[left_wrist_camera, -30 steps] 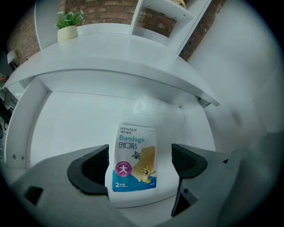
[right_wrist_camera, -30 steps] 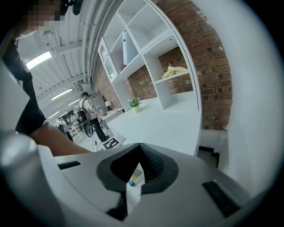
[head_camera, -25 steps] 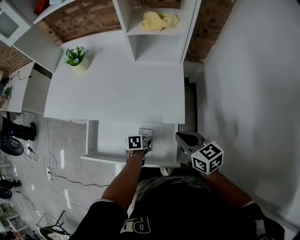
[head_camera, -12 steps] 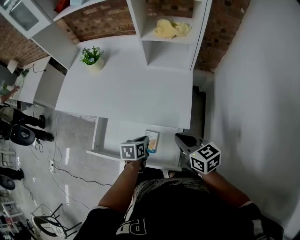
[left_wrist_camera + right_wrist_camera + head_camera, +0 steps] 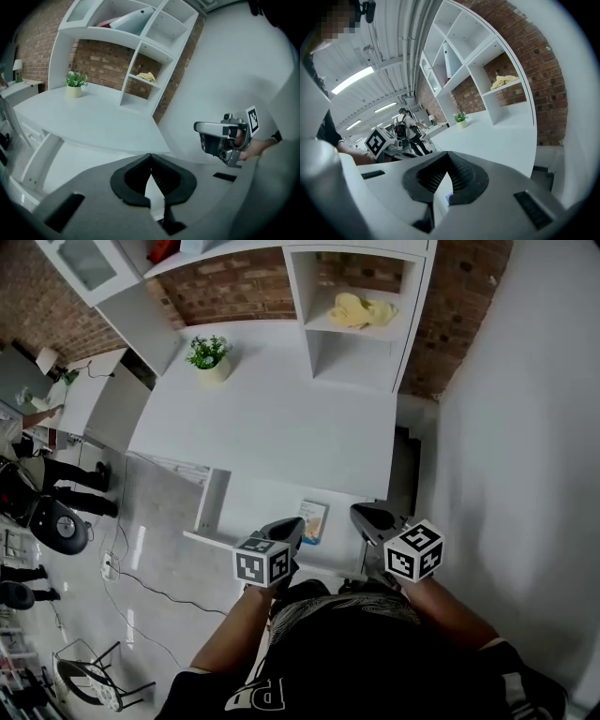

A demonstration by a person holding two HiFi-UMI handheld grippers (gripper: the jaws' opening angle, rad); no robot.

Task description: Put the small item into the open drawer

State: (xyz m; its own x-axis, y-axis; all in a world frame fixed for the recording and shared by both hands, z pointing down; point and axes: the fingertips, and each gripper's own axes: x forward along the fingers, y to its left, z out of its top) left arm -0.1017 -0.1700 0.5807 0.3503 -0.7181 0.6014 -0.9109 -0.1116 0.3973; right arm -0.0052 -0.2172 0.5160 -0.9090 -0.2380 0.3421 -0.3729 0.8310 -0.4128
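Both closed and empty, left gripper (image 5: 291, 523) and right gripper (image 5: 360, 513) at drawer (image 5: 251, 507) front; a bump could jolt small item (image 5: 313, 520) inside.

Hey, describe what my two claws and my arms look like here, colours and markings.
Both the left claw and right claw are dark grey wedges tapering to a point, with black ribbed pads inside. Each carries a white cube printed with black square markers. The person wears a black short-sleeved shirt with white lettering.
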